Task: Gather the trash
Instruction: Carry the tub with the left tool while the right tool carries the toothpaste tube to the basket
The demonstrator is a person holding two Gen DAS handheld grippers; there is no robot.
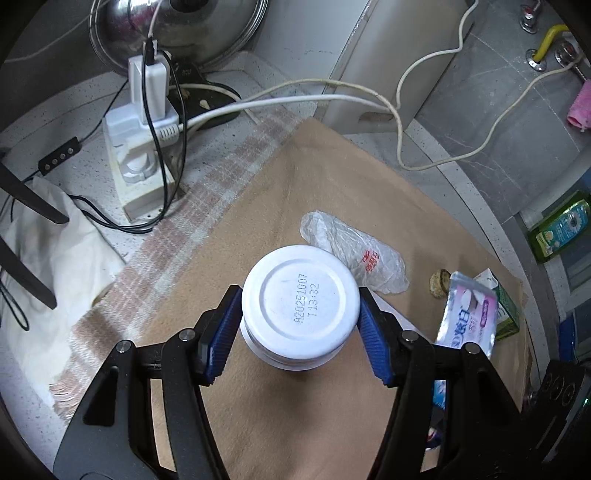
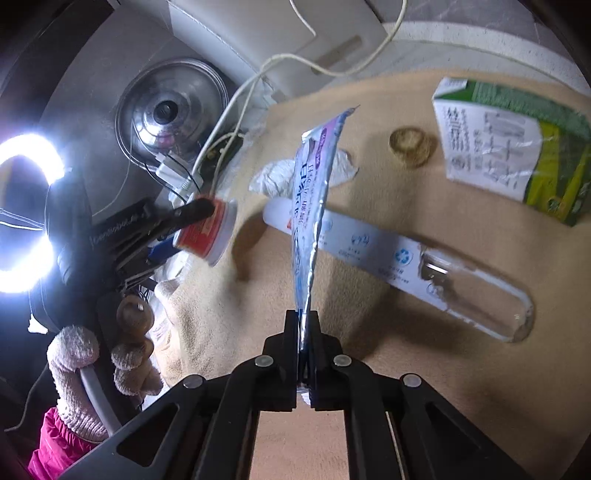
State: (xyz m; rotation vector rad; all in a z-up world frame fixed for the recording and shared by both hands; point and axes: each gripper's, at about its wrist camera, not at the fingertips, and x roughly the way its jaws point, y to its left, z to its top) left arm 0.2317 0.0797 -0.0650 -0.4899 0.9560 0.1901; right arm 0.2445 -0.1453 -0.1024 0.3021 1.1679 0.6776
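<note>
My left gripper (image 1: pixel 301 314) is shut on a white plastic cup (image 1: pixel 301 306), its printed base toward the camera, held above the tan cloth (image 1: pixel 295 192). In the right wrist view the same cup (image 2: pixel 207 232) shows a red label at the left, with the left gripper (image 2: pixel 192 221) around it. My right gripper (image 2: pixel 303 321) is shut on a silver and purple foil wrapper (image 2: pixel 312 206), which stands up edge-on above the cloth (image 2: pixel 369 369). The wrapper also shows in the left wrist view (image 1: pixel 467 310). A crumpled clear plastic bag (image 1: pixel 351 251) lies beyond the cup.
On the cloth lie a clear plastic bottle (image 2: pixel 424 266), a green and white carton (image 2: pixel 513 147) and a small brown lump (image 2: pixel 412 146). A power strip with chargers and cables (image 1: pixel 140 147), a metal pot lid (image 1: pixel 177 29) and a white cloth (image 1: pixel 55 240) sit at the left. A green bottle (image 1: pixel 561 229) stands at the right.
</note>
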